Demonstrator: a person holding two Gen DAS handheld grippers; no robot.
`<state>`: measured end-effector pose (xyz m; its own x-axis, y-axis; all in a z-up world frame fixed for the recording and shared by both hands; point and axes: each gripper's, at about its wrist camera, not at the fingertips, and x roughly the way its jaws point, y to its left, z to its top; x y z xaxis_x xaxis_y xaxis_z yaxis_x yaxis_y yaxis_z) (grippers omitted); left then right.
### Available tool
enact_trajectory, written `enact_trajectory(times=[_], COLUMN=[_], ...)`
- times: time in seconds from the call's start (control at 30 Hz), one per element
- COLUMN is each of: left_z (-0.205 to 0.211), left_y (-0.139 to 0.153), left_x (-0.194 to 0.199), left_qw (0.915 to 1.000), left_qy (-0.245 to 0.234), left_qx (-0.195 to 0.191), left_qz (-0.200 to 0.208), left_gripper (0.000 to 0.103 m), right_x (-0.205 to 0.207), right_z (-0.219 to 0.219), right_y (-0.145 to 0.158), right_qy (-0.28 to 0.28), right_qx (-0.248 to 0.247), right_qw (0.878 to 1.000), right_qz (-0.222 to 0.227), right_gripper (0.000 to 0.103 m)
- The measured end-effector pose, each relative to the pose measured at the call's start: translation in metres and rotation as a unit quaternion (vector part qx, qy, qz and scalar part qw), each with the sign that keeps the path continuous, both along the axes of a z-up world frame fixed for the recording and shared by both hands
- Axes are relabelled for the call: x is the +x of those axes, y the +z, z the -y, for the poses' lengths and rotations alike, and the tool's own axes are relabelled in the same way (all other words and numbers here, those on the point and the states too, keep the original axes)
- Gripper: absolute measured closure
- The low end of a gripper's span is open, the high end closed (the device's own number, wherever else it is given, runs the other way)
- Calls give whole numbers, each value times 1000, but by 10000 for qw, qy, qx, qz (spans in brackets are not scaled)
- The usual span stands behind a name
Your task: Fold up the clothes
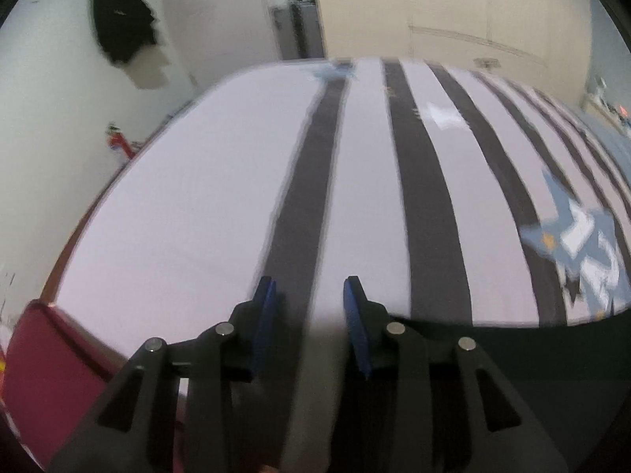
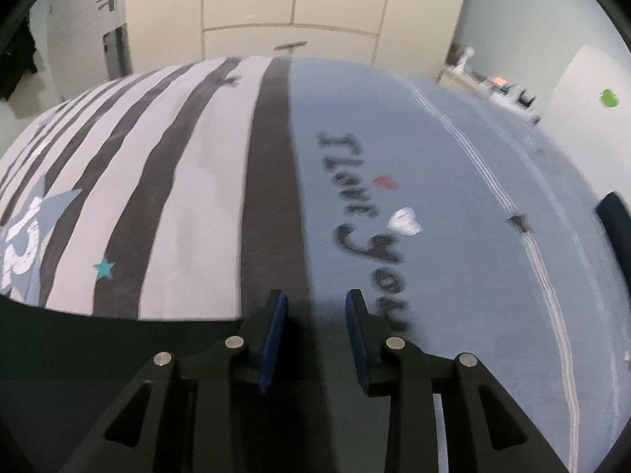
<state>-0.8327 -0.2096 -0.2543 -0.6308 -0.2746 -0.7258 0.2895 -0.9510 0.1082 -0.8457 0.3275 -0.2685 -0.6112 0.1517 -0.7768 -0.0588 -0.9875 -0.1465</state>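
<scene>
A dark garment [image 1: 532,358] lies flat along the near edge of a bed, to the right of my left gripper [image 1: 310,282]. The right wrist view shows the same dark garment [image 2: 98,339] at the lower left, reaching up to my right gripper [image 2: 315,295]. Both grippers hover low over the bed, open, with nothing between their blue pads. The bed cover [image 1: 197,197] is white with dark stripes and a blue star print [image 1: 579,244]. Further right, the bed cover [image 2: 453,149] turns grey-blue with "I Love You" lettering [image 2: 363,228].
A red bed frame [image 1: 43,362] borders the bed's left corner. Black clothing [image 1: 118,19] hangs on the left wall. Cream wardrobe doors [image 2: 292,0] stand beyond the bed. A cluttered shelf [image 2: 497,86] is at the far right, and a dark object [image 2: 617,232] sits at the bed's right edge.
</scene>
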Motion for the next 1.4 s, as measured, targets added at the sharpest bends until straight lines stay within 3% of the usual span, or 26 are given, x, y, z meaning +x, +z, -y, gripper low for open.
enact_trajectory(times=[0.07,0.13,0.23,0.37,0.47,0.63,0.8,1.0,1.23,1.4], left_z=[-2,-15,-41,-68,-88,-122,-140,-145,-164,-172], left_y=[13,23,33,27,23,15,7,0,3,9], left_x=[10,21,72,141,194,264,320,372,407,422], left_qw=[9997,9987,9949,9902,9856,9810,9803,9815,9802,9801], left_qy=[-15,-336,-838,-1158,-1344,-1565,-1632,-1467,-1453,-1481], left_qx=[77,134,289,676,973,1135,1091,1072,1097,1041], left_qz=[-216,-366,-491,-378,-332,-147,220,595,781,812], left_gripper=[69,69,69,69,69,68,68,68,68,68], right_x=[7,23,57,136,195,287,365,424,463,488], right_z=[-5,-2,2,13,17,31,41,33,10,-37], right_y=[14,33,54,65,60,54,49,33,31,29], right_qy=[-141,-79,214,546,567,774,924,611,421,-207], right_qx=[-79,-75,-504,-841,-1080,-1118,-1152,-1356,-1152,-974], right_qw=[9995,9982,9950,9896,9879,9880,9884,9888,9923,9948], right_qz=[-269,-595,-840,-1033,-953,-732,-357,138,190,189], right_gripper=[76,76,76,76,76,76,76,76,75,74])
